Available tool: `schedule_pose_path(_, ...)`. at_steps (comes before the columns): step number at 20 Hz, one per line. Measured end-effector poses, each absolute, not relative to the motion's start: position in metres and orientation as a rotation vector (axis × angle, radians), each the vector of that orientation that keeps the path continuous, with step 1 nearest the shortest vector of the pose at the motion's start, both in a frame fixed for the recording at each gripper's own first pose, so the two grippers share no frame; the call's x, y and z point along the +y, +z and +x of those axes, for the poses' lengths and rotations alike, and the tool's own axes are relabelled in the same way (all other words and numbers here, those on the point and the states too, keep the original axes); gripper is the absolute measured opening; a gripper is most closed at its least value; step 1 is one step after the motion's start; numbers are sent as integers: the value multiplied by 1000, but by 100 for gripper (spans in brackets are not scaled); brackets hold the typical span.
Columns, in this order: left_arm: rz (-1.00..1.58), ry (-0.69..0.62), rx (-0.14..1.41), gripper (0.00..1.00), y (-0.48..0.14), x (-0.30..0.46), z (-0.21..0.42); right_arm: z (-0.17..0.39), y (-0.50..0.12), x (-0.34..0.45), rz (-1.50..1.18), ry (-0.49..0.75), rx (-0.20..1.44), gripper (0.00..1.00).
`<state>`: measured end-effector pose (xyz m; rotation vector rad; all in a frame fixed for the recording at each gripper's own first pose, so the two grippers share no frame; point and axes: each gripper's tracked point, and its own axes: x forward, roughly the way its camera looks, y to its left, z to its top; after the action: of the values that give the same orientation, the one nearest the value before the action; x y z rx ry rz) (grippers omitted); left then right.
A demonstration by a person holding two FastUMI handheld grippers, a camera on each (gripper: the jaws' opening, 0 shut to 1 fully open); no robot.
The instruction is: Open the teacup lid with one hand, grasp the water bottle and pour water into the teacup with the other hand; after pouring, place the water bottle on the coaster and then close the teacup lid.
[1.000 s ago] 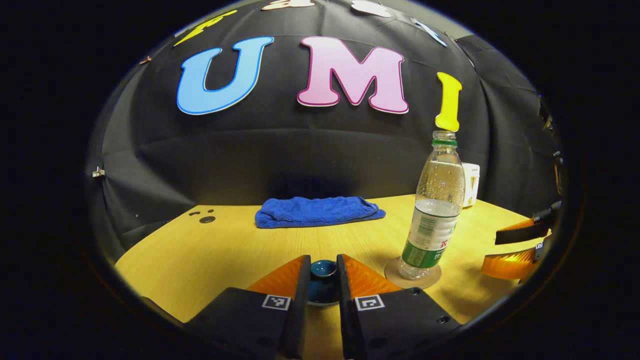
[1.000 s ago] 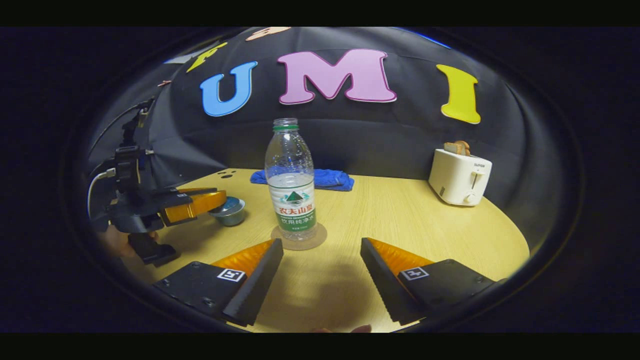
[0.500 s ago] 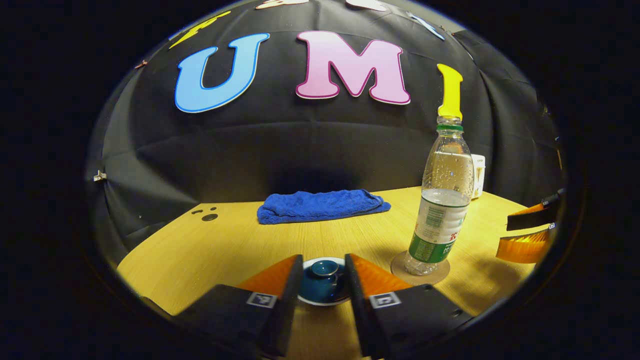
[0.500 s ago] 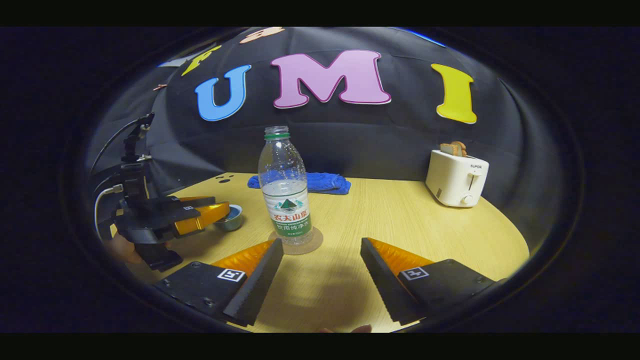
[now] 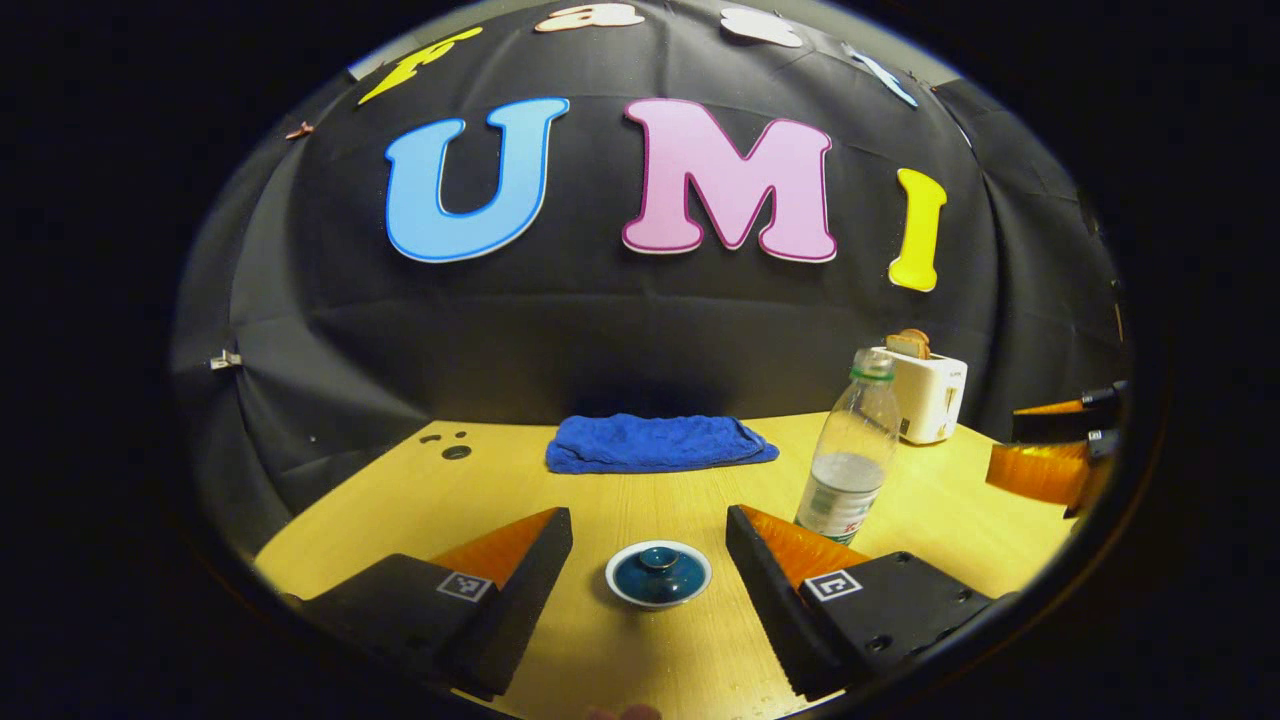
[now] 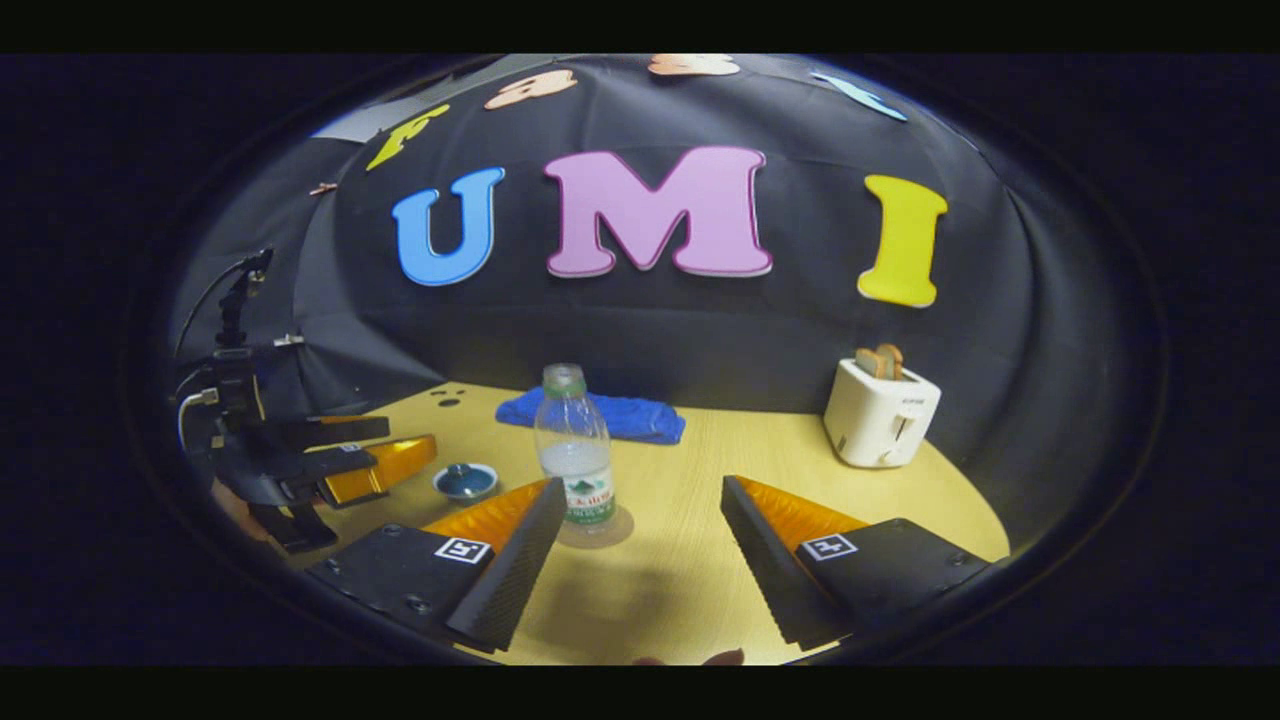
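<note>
The small blue teacup stands on the wooden table with its lid on, a little ahead of my left gripper, whose fingers are open and wide apart, touching nothing. In the right gripper view the teacup sits just in front of the left gripper. The clear water bottle, part full and green-capped, stands upright on a round coaster. My right gripper is open and empty, well short of the bottle. The bottle rises behind the left gripper's right finger, and the right gripper shows at the far right.
A folded blue towel lies at the back of the table. A white toaster with bread in it stands at the back right. A hand holds the left gripper at the table's left edge.
The left gripper, closed around the lid's knob a second ago, has opened wide and drawn back, leaving the lid on the cup. The right gripper has also pulled back from the bottle.
</note>
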<state>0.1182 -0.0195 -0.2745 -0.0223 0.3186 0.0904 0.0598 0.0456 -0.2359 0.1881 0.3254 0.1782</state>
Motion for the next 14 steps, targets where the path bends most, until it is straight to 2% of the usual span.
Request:
schedule_pose_path(8, 9, 54, 287, 97, -151, -29, 69, 41, -98, 39, 146, 190, 202, 96)
schedule_pose_path(14, -4, 31, 256, 97, -98, -36, 44, 19, -45, 30, 166, 148, 148, 96)
